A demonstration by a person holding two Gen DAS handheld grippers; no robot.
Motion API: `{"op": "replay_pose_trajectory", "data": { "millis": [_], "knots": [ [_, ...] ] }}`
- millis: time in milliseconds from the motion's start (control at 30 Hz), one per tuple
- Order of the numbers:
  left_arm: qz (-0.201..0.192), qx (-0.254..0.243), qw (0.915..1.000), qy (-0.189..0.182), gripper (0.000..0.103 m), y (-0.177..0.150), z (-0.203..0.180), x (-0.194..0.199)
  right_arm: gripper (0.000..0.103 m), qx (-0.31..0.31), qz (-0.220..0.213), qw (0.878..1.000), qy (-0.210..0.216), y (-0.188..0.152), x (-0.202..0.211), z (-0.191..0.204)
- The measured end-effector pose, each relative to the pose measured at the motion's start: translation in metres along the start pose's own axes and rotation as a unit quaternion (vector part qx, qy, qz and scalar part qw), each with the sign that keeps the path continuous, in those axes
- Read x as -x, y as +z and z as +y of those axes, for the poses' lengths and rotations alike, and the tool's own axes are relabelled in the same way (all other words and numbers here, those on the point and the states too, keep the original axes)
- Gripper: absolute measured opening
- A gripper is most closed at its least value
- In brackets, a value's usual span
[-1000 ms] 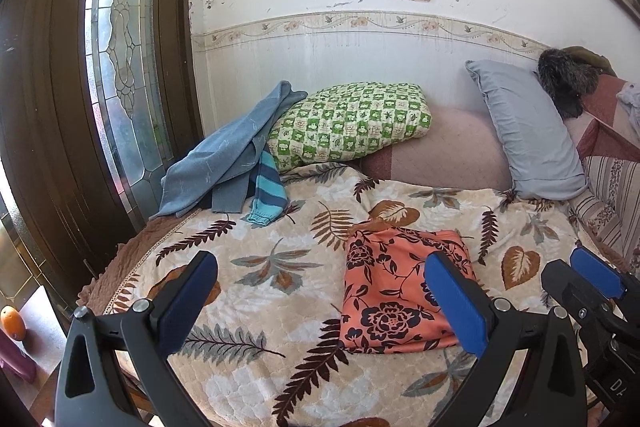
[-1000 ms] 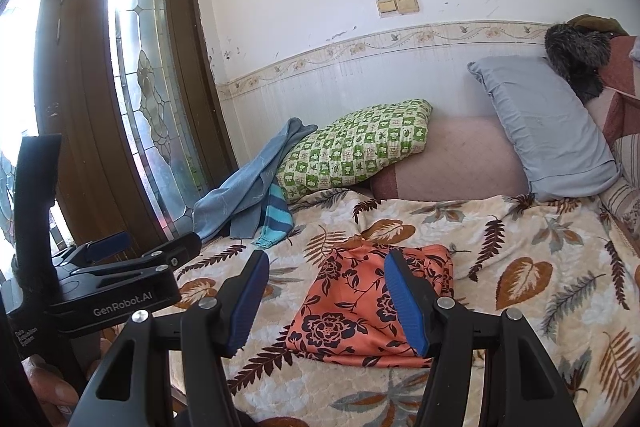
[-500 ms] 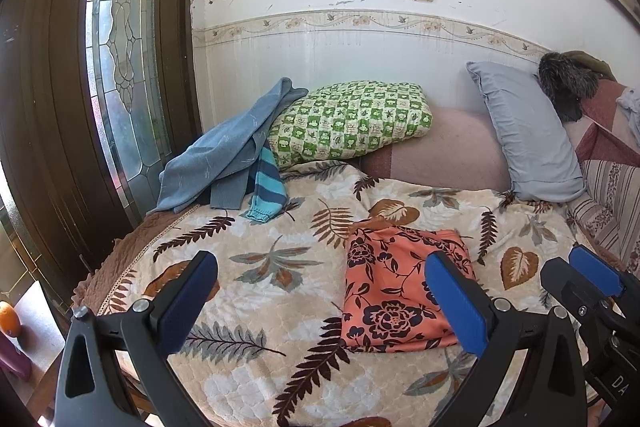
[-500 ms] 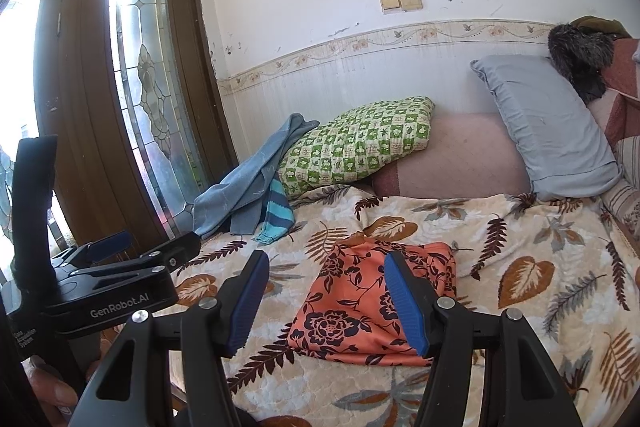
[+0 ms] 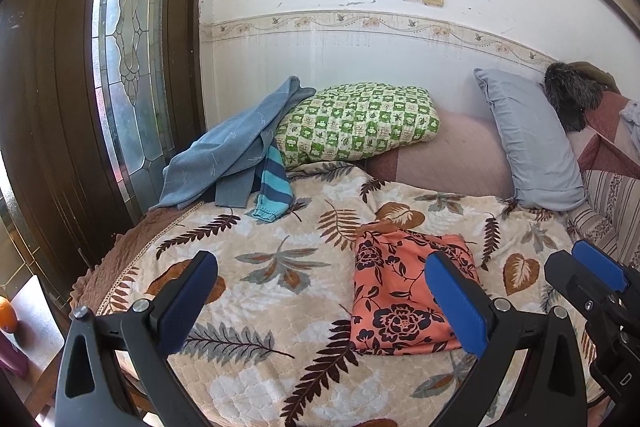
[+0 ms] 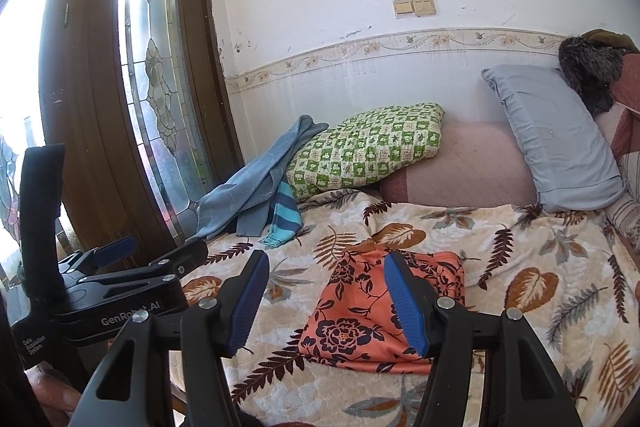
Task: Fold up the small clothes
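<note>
Floral garment lay folded, middle-right on the bed, and we held both grippers above its near edge: left gripper wide and empty, right gripper half-spread, empty too. We feared a careless grab could undo that slippery fold. Soft leafy quilt, pillows far against the wall.

Both grippers are black plastic with blue ribbed pads and silver screws; the left gripper body reads "GenRobot.AI".
</note>
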State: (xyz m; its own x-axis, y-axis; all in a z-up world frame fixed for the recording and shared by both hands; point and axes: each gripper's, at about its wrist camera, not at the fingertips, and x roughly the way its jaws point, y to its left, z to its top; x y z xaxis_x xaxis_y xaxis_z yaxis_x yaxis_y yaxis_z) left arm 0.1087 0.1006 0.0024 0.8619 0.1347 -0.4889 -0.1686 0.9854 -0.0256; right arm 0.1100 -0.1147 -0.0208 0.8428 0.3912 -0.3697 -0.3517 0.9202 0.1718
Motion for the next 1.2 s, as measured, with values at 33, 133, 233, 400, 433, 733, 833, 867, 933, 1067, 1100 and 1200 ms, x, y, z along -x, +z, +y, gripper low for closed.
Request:
{"op": "replay_pose_trajectory", "data": {
  "millis": [33, 133, 233, 400, 433, 733, 833, 867, 933, 1067, 1100, 1200],
  "knots": [
    [0.0, 0.001, 1.0, 0.0, 0.103, 0.0, 0.002, -0.001, 0.063, 0.002, 0.0, 1.0, 0.0, 0.001, -0.001, 0.002],
    [0.002, 0.005, 1.0, 0.001, 0.103, 0.0, 0.006, -0.003, 0.063, 0.008, 0.0, 1.0, 0.001, 0.004, -0.003, 0.008],
    [0.004, 0.01, 0.9999, 0.003, 0.103, 0.001, 0.012, -0.006, 0.063, 0.013, 0.001, 1.0, 0.003, 0.005, -0.007, 0.014],
    [0.007, 0.02, 0.9997, 0.007, 0.103, 0.002, 0.021, -0.011, 0.063, 0.024, 0.004, 1.0, 0.007, 0.007, -0.014, 0.022],
    [0.008, 0.022, 0.9997, 0.006, 0.103, 0.002, 0.023, -0.012, 0.063, 0.026, 0.005, 1.0, 0.008, 0.007, -0.015, 0.023],
    [0.019, 0.029, 0.9993, 0.015, 0.103, 0.0, 0.034, -0.022, 0.063, 0.024, 0.014, 1.0, 0.013, 0.007, -0.028, 0.026],
    [0.022, 0.03, 0.9992, 0.016, 0.103, -0.001, 0.035, -0.027, 0.063, 0.023, 0.019, 0.999, 0.015, 0.005, -0.033, 0.027],
    [0.022, 0.03, 0.9991, 0.018, 0.103, -0.001, 0.035, -0.028, 0.063, 0.023, 0.02, 0.999, 0.016, 0.005, -0.035, 0.027],
    [0.021, 0.028, 0.9992, 0.018, 0.103, -0.002, 0.035, -0.031, 0.063, 0.022, 0.022, 0.999, 0.017, 0.004, -0.039, 0.026],
    [0.017, 0.02, 0.9994, 0.023, 0.103, -0.003, 0.03, -0.036, 0.063, 0.014, 0.029, 0.999, 0.019, 0.0, -0.048, 0.021],
    [0.02, 0.019, 0.9994, 0.023, 0.103, -0.003, 0.029, -0.038, 0.063, 0.011, 0.032, 0.999, 0.019, -0.001, -0.05, 0.019],
    [0.032, 0.017, 0.999, 0.028, 0.103, -0.005, 0.024, -0.047, 0.063, -0.003, 0.039, 0.999, 0.018, -0.004, -0.057, 0.009]
  ]
}}
